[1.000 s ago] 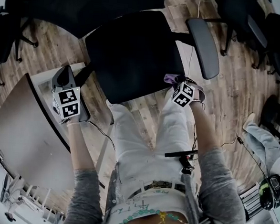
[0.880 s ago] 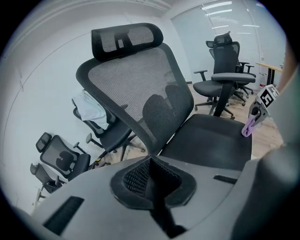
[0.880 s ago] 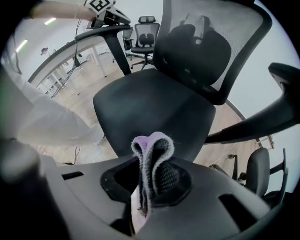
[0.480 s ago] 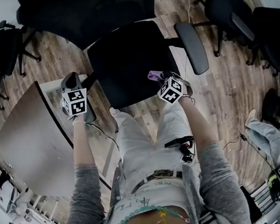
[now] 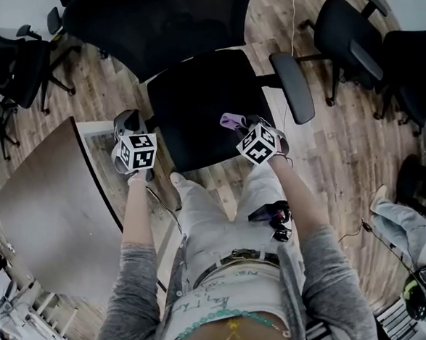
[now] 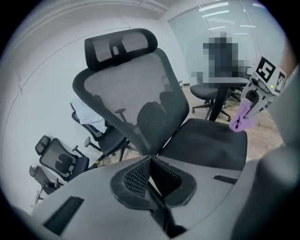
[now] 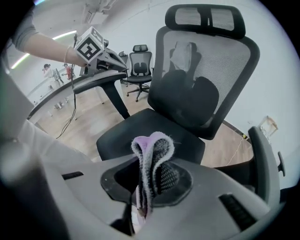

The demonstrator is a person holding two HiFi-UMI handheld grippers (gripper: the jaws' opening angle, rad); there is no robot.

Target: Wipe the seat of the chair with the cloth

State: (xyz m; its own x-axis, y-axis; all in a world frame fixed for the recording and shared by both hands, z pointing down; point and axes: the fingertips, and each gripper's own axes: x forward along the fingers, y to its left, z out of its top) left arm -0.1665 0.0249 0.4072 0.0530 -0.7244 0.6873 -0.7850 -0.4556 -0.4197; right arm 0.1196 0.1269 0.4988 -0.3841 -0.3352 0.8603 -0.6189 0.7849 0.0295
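brought over the black padded chair seat [image 5: 200, 99], the right gripper [image 7: 147, 187] is clenched on a folded purple cloth [image 7: 152, 149] for wiping; the left gripper [image 6: 151, 180] is closed, empty.

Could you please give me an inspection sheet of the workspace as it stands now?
Surface: seat, black, bare.
Job's things: cloth, purple, at the seat's front edge.
Clutter: nothing seen.
Grippers: right gripper shut on cloth; left gripper shut, empty, left of the seat.
Cables: thin cable on the floor.
Surroundings: table, other chairs, wooden floor.
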